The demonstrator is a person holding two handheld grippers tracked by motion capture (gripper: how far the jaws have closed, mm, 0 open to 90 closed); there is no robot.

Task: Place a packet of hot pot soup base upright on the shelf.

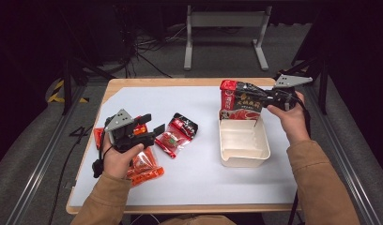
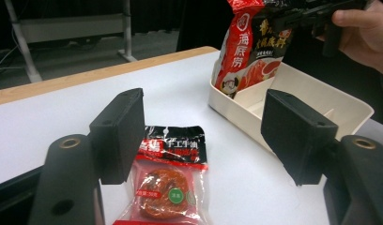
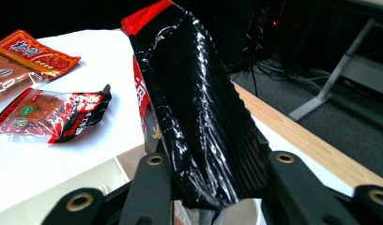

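You are standing the red bag (image 1: 240, 99) in the far end of the box (image 1: 243, 151) with your right tool (image 1: 269, 99) pinching its top, so next spread it, while your left tool (image 1: 151, 125) waits spread above the small packet (image 2: 168, 176).
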